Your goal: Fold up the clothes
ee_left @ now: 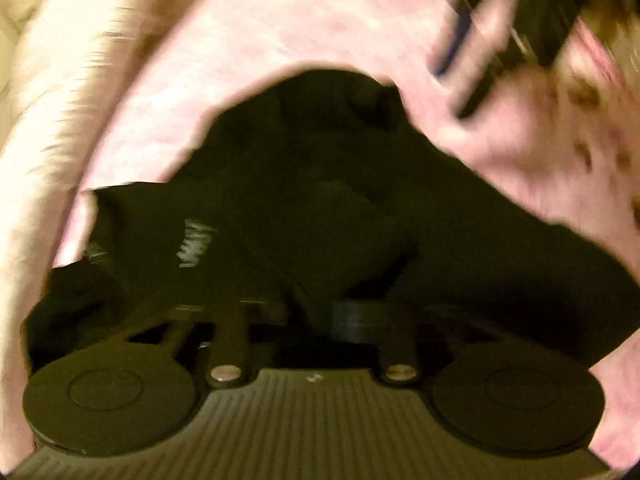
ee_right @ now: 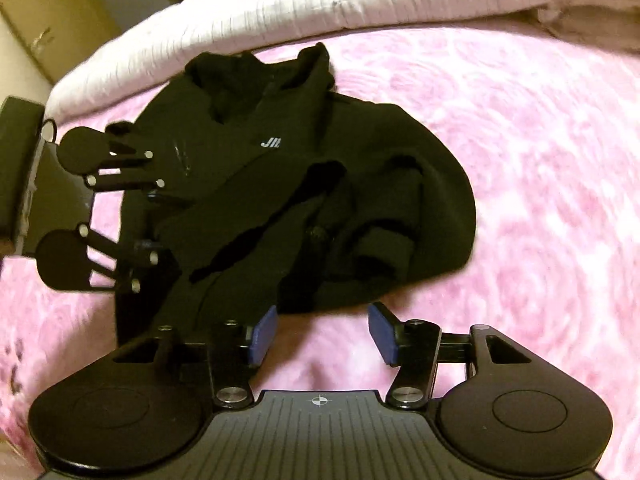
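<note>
A crumpled black garment (ee_right: 360, 152) with a small white logo lies on a pink blanket (ee_right: 520, 160). In the right wrist view my right gripper (ee_right: 322, 332) stands open just short of the garment's near edge, with only blanket between its blue pads (ee_right: 264, 336). My left gripper (ee_right: 150, 218) reaches into the garment's left side. In the blurred left wrist view the garment (ee_left: 320, 160) fills the middle. There my left gripper (ee_left: 312, 300) is closed down on a fold of it, its tips buried in cloth. The right gripper (ee_left: 468, 64) shows at the top right.
A white quilt (ee_right: 280, 4) runs along the blanket's far edge, with beige cloth (ee_right: 592, 12) at the far right. A wooden cabinet (ee_right: 48, 20) stands beyond the bed at the upper left. Bare pink blanket (ee_left: 280, 20) spreads to the right of the garment.
</note>
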Available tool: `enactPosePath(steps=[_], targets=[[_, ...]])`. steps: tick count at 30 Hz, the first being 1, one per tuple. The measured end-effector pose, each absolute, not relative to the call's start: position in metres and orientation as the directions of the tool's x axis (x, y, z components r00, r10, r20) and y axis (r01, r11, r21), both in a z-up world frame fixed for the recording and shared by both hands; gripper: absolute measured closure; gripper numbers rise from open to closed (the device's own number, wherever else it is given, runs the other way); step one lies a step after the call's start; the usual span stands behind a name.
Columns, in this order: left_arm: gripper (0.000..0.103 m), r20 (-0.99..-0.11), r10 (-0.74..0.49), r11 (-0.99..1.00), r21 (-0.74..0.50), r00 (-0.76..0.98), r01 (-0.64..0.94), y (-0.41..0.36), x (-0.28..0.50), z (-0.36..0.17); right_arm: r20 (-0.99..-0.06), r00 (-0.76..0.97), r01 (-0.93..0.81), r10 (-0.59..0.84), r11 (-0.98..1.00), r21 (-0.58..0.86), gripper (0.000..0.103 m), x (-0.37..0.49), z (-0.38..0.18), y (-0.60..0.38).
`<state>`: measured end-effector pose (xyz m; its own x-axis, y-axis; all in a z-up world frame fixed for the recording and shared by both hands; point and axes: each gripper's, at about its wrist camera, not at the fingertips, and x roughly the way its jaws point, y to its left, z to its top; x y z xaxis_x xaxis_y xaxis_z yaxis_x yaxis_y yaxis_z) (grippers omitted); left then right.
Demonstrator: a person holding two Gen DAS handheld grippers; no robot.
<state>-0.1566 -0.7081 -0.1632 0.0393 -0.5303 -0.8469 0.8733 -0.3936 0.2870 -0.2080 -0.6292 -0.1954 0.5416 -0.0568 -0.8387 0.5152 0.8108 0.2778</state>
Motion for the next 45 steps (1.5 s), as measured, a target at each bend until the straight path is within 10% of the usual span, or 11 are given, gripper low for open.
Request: enactPosePath(steps=[9, 18, 28, 37, 40, 44, 45], targets=[[0.094, -0.860, -0.467, -0.086, 0.278, 0.208, 0.957, -0.533, -0.082, -0.045, -0.806, 0.587, 0.321, 0.081, 0.891, 0.323, 0.023, -0.178, -0.192, -0.566], [0.094, -0.922, -0.257, 0.078, 0.279, 0.290, 0.957, -0.413, -0.073, -0.087, -0.836, 0.521, 0.208, 0.174, 0.923, 0.322, 0.020, -0.169, -0.218, -0.486], [0.094, -0.915, -0.302, -0.006, 0.281, 0.266, 0.960, -0.381, -0.076, -0.118, -0.905, 0.417, 0.181, -0.083, 0.983, -0.006, 0.017, -0.162, -0.245, -0.436], [0.094, -0.905, -0.346, -0.079, 0.290, 0.246, 0.954, -0.367, -0.079, -0.118, -0.781, 0.623, 0.362, 0.045, 0.868, 0.339, 0.017, -0.188, -0.215, -0.461], [0.094, -0.902, -0.355, -0.093, 0.297, 0.247, 0.950, -0.366, -0.080, -0.118, -0.734, 0.676, 0.334, 0.067, 0.860, 0.386, 0.032, -0.190, -0.197, -0.462], [0.094, -0.897, -0.358, -0.090, 0.308, 0.258, 0.947, -0.365, -0.085, -0.117, -0.757, 0.642, 0.269, 0.119, 0.890, 0.368, 0.095, -0.180, -0.192, -0.459], [0.094, -0.897, -0.358, -0.089, 0.309, 0.259, 0.947, -0.363, -0.089, -0.113, -0.773, 0.621, 0.240, 0.133, 0.906, 0.349, 0.096, -0.179, -0.193, -0.457]])
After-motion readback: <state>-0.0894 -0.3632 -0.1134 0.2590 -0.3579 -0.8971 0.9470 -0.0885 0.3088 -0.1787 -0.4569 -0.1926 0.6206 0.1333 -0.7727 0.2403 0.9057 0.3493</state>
